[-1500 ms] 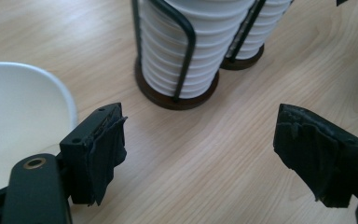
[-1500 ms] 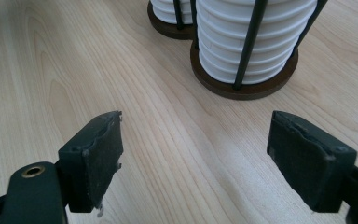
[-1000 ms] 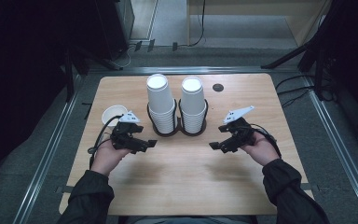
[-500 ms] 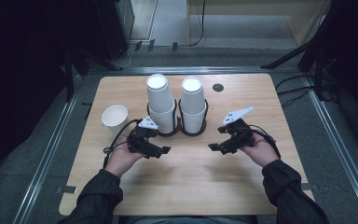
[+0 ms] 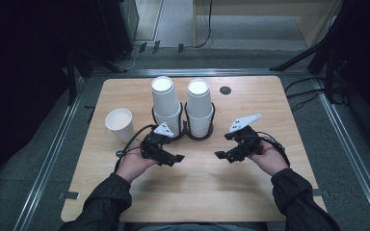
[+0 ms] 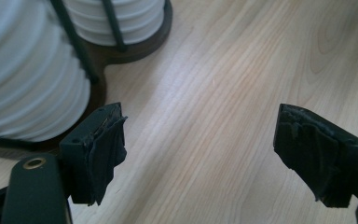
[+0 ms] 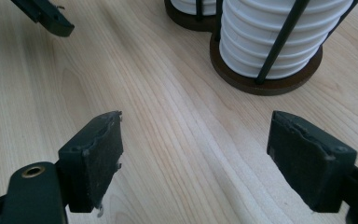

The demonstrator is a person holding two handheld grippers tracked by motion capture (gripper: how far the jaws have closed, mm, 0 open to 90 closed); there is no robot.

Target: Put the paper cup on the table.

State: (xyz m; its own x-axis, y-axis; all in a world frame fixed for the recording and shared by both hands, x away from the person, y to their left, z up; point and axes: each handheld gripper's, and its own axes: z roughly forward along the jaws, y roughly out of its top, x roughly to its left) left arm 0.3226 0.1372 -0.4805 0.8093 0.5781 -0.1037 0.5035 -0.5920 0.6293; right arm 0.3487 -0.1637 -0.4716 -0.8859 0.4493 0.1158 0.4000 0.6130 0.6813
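- Left gripper (image 5: 177,157) now further toward table centre than a second back: slid away from the single white paper cup (image 5: 119,124) and parked just in front of the dark two-ring wire cup holder (image 5: 183,126).
- Jaws apart, nothing between them (bare wood in the left gripper view, left pad (image 6: 103,150) just beside the holder's base).
- Right gripper (image 5: 220,155) unmoved over that second, jaws likewise wide apart and empty, aimed at the table's middle, with the right-hand stack close by.
- Guess: lone cup already set down at the left, so probably a reset between picks, with another cup due off a stack.
- Two tall stacks of white paper cups: left stack (image 5: 165,103), right stack (image 5: 199,106), both standing in the holder at mid-table, back of centre.
- Long axis of each stack vertical, closed bottoms up, mouths down.
- Single cup upright too, mouth open to the ceiling, well left of the holder on the light wooden table (image 5: 270,101).
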